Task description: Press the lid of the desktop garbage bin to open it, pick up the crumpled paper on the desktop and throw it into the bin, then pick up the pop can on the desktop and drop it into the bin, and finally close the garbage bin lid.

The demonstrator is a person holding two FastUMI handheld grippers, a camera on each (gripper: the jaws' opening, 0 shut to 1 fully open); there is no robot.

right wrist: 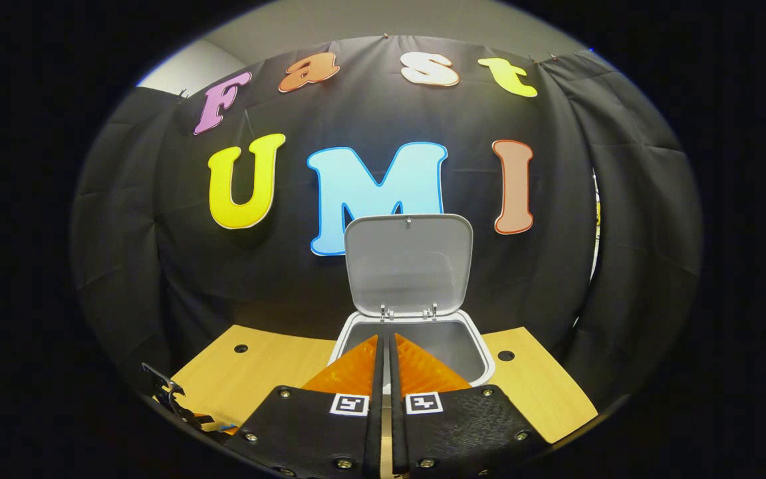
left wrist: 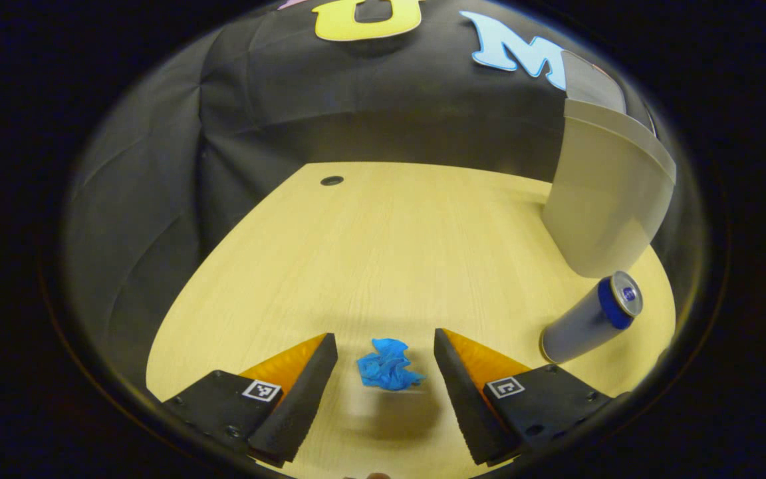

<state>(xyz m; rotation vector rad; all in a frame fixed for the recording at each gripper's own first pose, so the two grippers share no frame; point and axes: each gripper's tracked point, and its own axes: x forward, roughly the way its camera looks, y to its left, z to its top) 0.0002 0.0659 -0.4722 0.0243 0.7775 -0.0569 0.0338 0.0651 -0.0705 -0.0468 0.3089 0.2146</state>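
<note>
Crumpled paper [left wrist: 388, 364] lies on wooden desktop [left wrist: 383, 239].

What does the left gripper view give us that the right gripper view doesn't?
Left gripper view alone: the blue crumpled paper lying on the desktop between the open left gripper, and the pop can standing near the base of the bin. Right gripper view alone: the bin's lid standing open, the bin's dark inside, and the right gripper with its fingers shut, nothing between them. Both: the bin and the wooden desktop.
</note>
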